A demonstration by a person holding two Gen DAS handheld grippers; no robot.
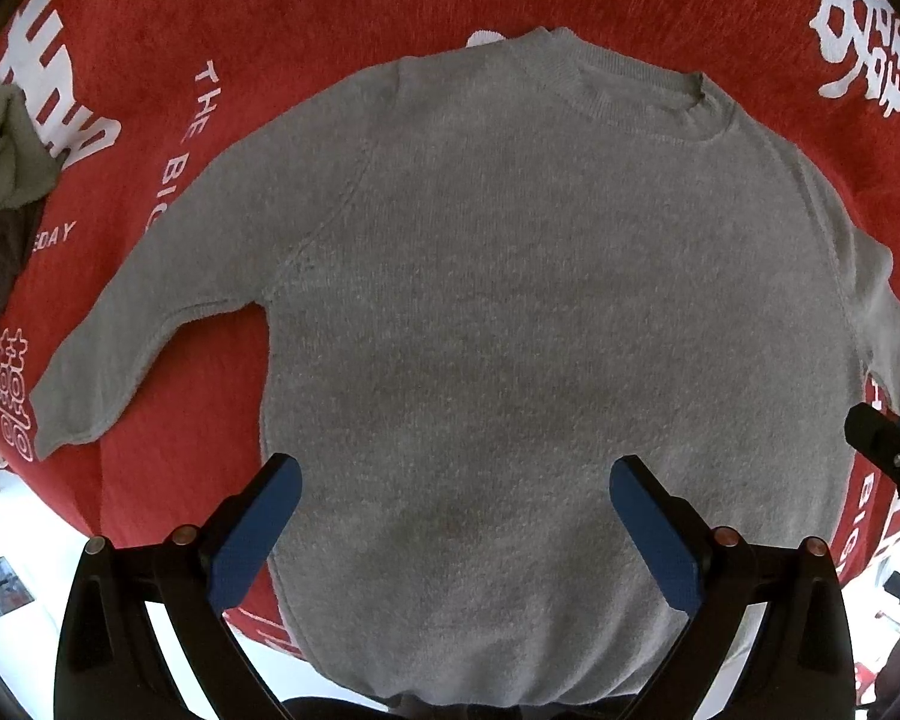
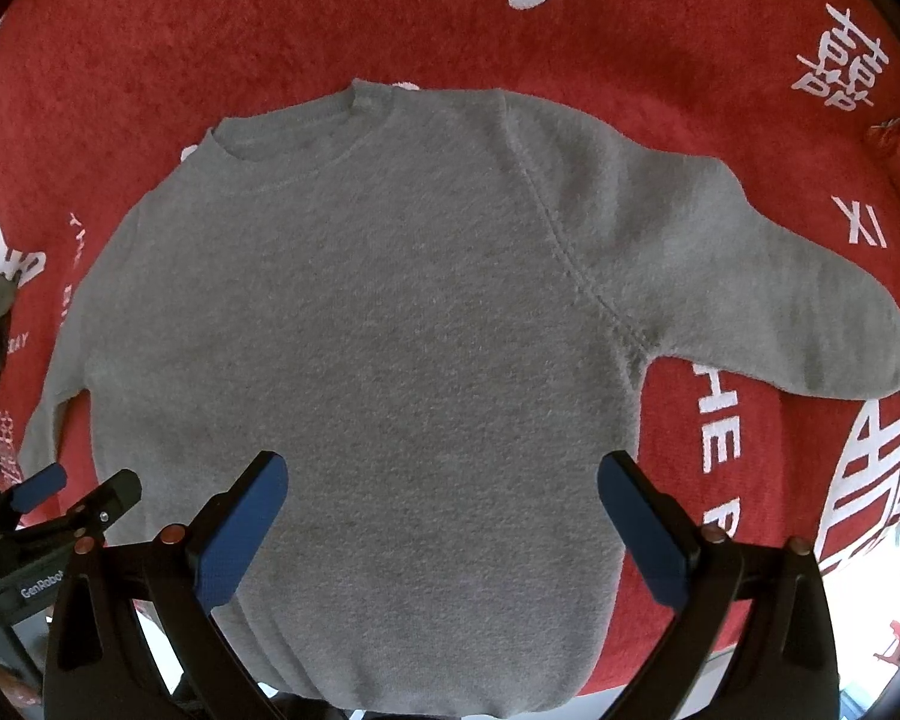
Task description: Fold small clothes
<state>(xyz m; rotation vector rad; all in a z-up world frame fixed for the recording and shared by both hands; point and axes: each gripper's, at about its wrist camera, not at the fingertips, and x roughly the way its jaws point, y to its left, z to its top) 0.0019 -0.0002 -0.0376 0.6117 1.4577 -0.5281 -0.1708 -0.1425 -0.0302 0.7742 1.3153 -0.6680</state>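
One grey sweater (image 1: 540, 312) is spread flat on the red printed cloth (image 1: 330, 6), its lower body seen between the wide-parted, empty jaws of both the left gripper (image 1: 453, 531) and right gripper (image 2: 441, 525), while a heap, perhaps two bunched garments (image 1: 0, 180), is shown clearly only by the left view.

Left gripper (image 1: 453, 531): two black plastic fingers splayed in a V, each with a blue textured pad (image 1: 258, 537) on its inner face, and copper-coloured round screws (image 1: 184, 535) at the finger joints on a black frame. Right gripper (image 2: 441, 525): same build, black fingers, blue pads (image 2: 243, 534), copper screws (image 2: 714, 534). In the right wrist view the left gripper's black body carries white "GenRobot" lettering (image 2: 41, 583).
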